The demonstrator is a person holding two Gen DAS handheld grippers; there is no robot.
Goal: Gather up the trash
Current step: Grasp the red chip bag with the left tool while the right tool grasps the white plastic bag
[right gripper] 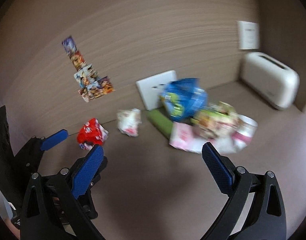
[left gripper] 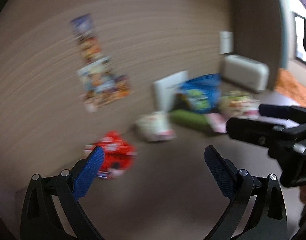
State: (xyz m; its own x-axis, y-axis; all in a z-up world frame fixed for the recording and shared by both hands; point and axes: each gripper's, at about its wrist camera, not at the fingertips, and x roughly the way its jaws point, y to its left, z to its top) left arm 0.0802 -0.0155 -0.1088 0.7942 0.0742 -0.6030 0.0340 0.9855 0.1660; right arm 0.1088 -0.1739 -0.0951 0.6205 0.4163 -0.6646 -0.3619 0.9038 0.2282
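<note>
Both views are motion-blurred. A crumpled red wrapper [left gripper: 116, 153] lies on the brown counter just past my left gripper [left gripper: 153, 156], which is open and empty. It also shows in the right wrist view [right gripper: 91, 133]. A crumpled white wrapper [left gripper: 155, 127] [right gripper: 129, 122] lies to its right. Further right sit a blue snack bag [right gripper: 183, 98] [left gripper: 203, 92], a green packet [right gripper: 161, 121], a pink and white wrapper [right gripper: 185, 138], a yellowish wrapper [right gripper: 215, 120] and a paper cup [right gripper: 246, 128]. My right gripper [right gripper: 153, 154] is open and empty above the counter.
A white toaster [right gripper: 271, 80] [left gripper: 245, 74] stands at the back right. A white board [right gripper: 156, 91] leans on the wall behind the blue bag. Colourful stickers [right gripper: 87, 74] and a white notice [right gripper: 248, 35] are on the wall. The right gripper's body [left gripper: 273, 134] shows in the left view.
</note>
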